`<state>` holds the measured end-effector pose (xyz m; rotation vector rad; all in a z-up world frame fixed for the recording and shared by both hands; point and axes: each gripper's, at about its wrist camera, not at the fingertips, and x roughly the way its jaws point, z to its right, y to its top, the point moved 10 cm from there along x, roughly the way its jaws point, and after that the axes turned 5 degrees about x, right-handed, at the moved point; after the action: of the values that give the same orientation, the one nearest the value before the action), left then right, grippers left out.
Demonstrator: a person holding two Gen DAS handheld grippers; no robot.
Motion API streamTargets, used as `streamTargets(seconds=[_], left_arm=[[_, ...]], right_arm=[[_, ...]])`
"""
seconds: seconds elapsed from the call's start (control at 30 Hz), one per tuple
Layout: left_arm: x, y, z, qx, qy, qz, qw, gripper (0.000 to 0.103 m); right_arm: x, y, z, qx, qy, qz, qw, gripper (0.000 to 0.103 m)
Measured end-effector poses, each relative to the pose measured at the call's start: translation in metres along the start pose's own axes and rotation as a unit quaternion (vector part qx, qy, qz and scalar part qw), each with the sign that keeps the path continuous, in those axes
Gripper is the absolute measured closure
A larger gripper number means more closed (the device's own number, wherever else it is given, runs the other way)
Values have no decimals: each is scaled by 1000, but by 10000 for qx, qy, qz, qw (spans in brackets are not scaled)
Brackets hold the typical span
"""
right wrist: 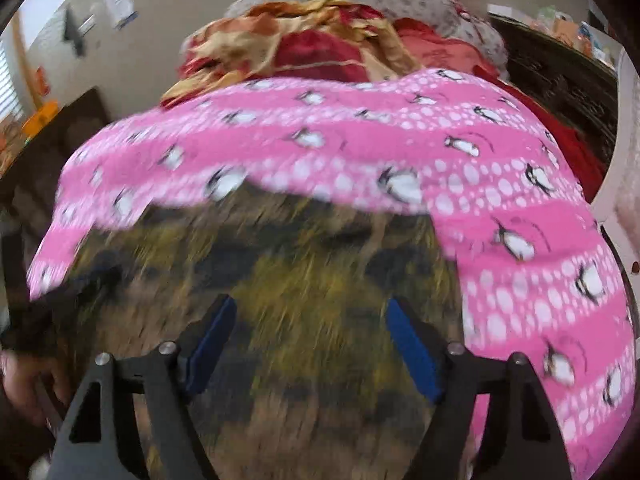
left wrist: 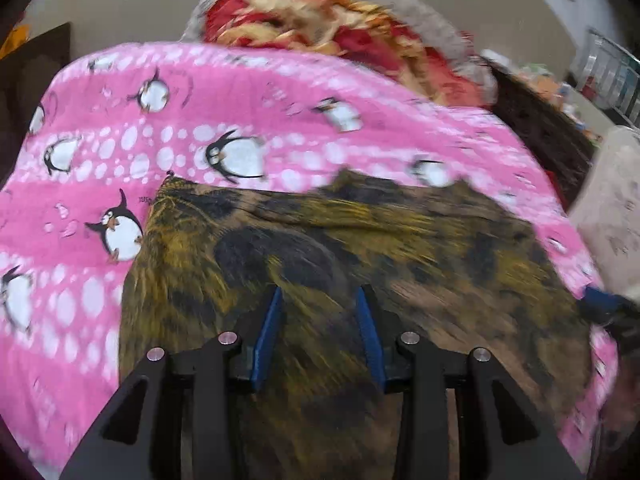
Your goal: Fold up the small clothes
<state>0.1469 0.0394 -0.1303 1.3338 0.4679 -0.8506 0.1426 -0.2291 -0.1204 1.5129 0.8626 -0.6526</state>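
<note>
Left hand-held gripper (left wrist: 320, 300) apart, right hand-held gripper (right wrist: 310, 312) apart, camouflage garment (left wrist: 360, 240), writing unreadable.

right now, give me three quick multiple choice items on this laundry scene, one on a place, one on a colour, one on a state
1. Where does the brown and yellow garment lie?
A. on the pink penguin blanket
B. on bare floor
C. inside a basket

2. What colour are the gripper pads?
A. red
B. blue
C. white

3. How does the right gripper stand?
A. clamped on the blanket
B. shut with nothing in it
C. open, nothing between its pads

Answers:
1 A, pink cloth shows around the garment's edges.
2 B, blue strips line the inner fingers in both wrist views.
3 C, the pads stand wide apart above the garment.
</note>
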Motion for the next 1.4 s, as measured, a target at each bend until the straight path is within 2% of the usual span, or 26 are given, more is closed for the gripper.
streamTargets(seconds=[0.07, 0.13, 0.17, 0.2, 0.23, 0.3, 0.37, 0.43, 0.5, 0.57, 0.6, 0.67, 0.77, 0.83, 0.97, 1.07, 1.2, 1.33, 1.4], left_arm=[[-21, -19, 16, 183, -201, 41, 9996, 86], [-22, -45, 18, 245, -168, -210, 9993, 86], [-14, -62, 13, 214, -117, -461, 9986, 86], [-16, -67, 12, 219, -164, -367, 9990, 87], [-22, -67, 11, 223, -177, -255, 9993, 87], [-36, -71, 9, 28, -178, -315, 9993, 86], [-54, -77, 12, -63, -296, -215, 9993, 86], [-60, -92, 15, -43, -369, -284, 9989, 86], [-66, -109, 11, -141, -388, -354, 9985, 87], [-85, -115, 13, -215, -526, -131, 9983, 86], [-95, -119, 13, -277, -580, -51, 9979, 86], [-107, -132, 12, -565, -780, 34, 9953, 86], [-101, -160, 7, -1080, -1050, -239, 9883, 86], [-103, -159, 4, -1257, -1181, -169, 9849, 86], [-97, -156, -5, -1951, -1456, -197, 9697, 85], [-92, -148, -10, -2114, -1431, -200, 9667, 85], [-89, -140, -35, -2684, -1182, -70, 9560, 85], [-88, -144, -26, -2654, -953, -119, 9593, 85], [-89, -149, -4, -2568, -1214, -380, 9580, 80]], right_arm=[[3, -29, 10, -124, -205, -159, 9996, 21], [18, -58, 28, -106, -403, -397, 9983, 21], [16, -60, 31, -190, -374, -188, 9989, 21], [13, -61, 31, -305, -323, -29, 9990, 21], [11, -63, 31, -340, -378, -68, 9987, 21], [-1, -59, 28, -329, -527, 1, 9981, 23], [-22, -54, 15, -465, -438, 281, 9976, 23], [-32, -56, -2, -682, -270, 488, 9961, 22], [-20, -67, -16, -919, -239, 360, 9948, 14], [7, -87, -13, -876, -382, -8, 9954, 13], [6, -87, -12, -773, -296, 288, 9961, 11], [5, -90, -11, -746, -291, 494, 9956, 11], [5, -92, -13, -805, -454, 728, 9931, 11], [3, -94, -15, -863, -547, 775, 9917, 11], [2, -96, -21, -820, -485, 783, 9924, 10], [2, -95, -19, -826, -487, 782, 9923, 10], [2, -96, -20, -823, -482, 780, 9924, 10], [2, -96, -20, -831, -480, 774, 9924, 10], [3, -96, -21, -832, -480, 774, 9924, 10]])
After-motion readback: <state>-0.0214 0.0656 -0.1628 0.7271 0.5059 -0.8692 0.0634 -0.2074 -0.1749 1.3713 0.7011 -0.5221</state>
